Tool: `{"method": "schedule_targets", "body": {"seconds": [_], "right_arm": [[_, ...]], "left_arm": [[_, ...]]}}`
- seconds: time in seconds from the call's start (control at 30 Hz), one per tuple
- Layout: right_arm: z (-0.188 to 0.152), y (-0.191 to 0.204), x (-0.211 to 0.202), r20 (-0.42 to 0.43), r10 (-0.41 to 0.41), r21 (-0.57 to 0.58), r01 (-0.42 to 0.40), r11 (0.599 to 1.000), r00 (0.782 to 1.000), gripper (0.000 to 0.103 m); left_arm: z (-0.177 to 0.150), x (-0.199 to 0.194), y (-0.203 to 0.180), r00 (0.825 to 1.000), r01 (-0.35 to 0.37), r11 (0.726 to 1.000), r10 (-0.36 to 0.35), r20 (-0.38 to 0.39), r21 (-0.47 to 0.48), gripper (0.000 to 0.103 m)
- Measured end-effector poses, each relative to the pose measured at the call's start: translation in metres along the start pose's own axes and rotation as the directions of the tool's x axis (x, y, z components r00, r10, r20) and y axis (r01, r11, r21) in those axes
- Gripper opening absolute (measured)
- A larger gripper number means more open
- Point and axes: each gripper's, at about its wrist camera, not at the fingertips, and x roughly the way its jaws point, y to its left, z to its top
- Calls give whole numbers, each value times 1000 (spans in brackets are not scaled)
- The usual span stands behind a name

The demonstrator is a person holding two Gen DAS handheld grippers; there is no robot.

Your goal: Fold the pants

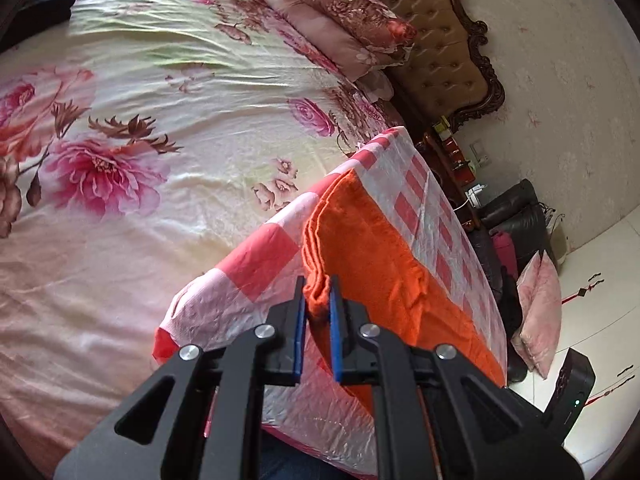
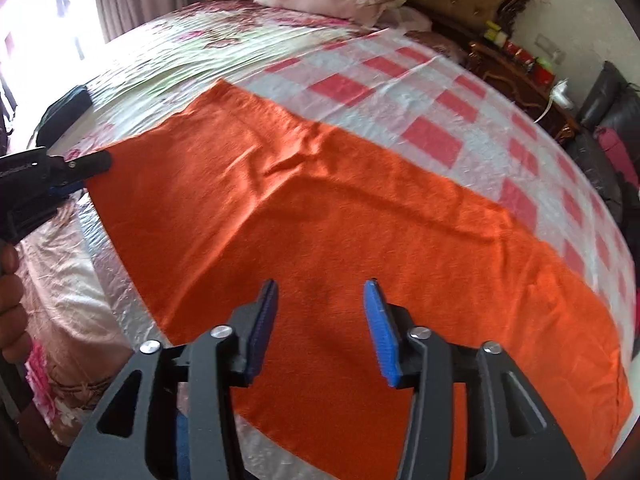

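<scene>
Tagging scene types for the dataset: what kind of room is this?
A home bedroom, almost certainly. A large bed with a floral sheet, stacked pillows against a tufted headboard, and a cluttered nightstand show it. The orange pants lie on a checkered plastic cover spread over the bed.

a floral-sheeted bed (image 1: 168, 92) fills the room, pillows (image 1: 344, 28) stacked against its tufted headboard (image 1: 436, 40); a curtained window (image 2: 60, 20) glares beyond its far edge.
</scene>
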Motion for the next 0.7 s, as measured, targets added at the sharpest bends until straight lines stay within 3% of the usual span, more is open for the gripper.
{"method": "schedule_targets", "body": {"seconds": [0.2, 0.37, 0.53, 0.63, 0.7], "right_arm": [[-8, -19, -7, -17, -16, 54, 16, 998, 1000, 50], [-17, -37, -5, -38, 16, 123, -11, 992, 999, 56], [-26, -57, -7, -46, 106, 210, -94, 973, 993, 56], [-36, -86, -7, -45, 236, 341, -207, 917, 971, 56], [-48, -114, -10, -9, 338, 451, -298, 841, 941, 56]], "left_arm": [[1, -12, -28, 998, -48, 993, 44, 36, 106, 10], [-2, -17, -62, 991, -124, 962, 109, 73, 242, 10], [-11, -18, -109, 979, -197, 896, 161, 121, 399, 10], [-22, -15, -145, 974, -220, 837, 166, 152, 500, 10], [-34, -10, -175, 971, -234, 785, 163, 174, 574, 10]]}}
